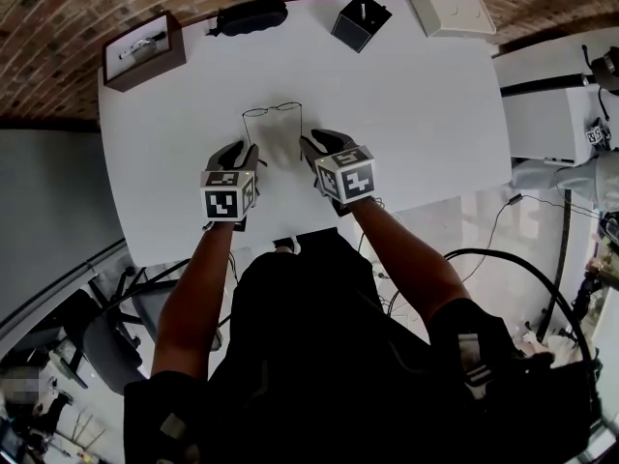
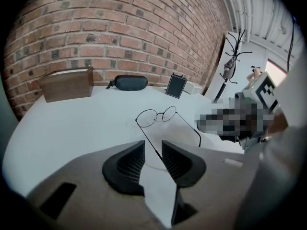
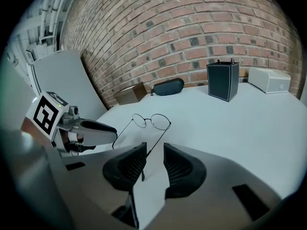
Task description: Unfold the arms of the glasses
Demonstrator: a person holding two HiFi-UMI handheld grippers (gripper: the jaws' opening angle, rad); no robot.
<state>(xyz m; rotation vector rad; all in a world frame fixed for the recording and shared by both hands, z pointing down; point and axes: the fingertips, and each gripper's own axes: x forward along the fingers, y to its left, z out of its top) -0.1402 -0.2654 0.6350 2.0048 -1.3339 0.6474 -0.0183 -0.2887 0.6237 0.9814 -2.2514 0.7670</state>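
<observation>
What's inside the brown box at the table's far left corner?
From the head view, the brown box is open-topped with a pale lining and one small item lying in it, too small to identify. In both gripper views its wall hides the inside.

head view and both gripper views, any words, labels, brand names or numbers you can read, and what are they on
No readable text in any view.
Marker cubes: only black and white square patterns, no letters or digits.
Black box, white box, glasses case, brown box: no print shows.
Glasses: the wire frame is too thin to show any marking.
</observation>
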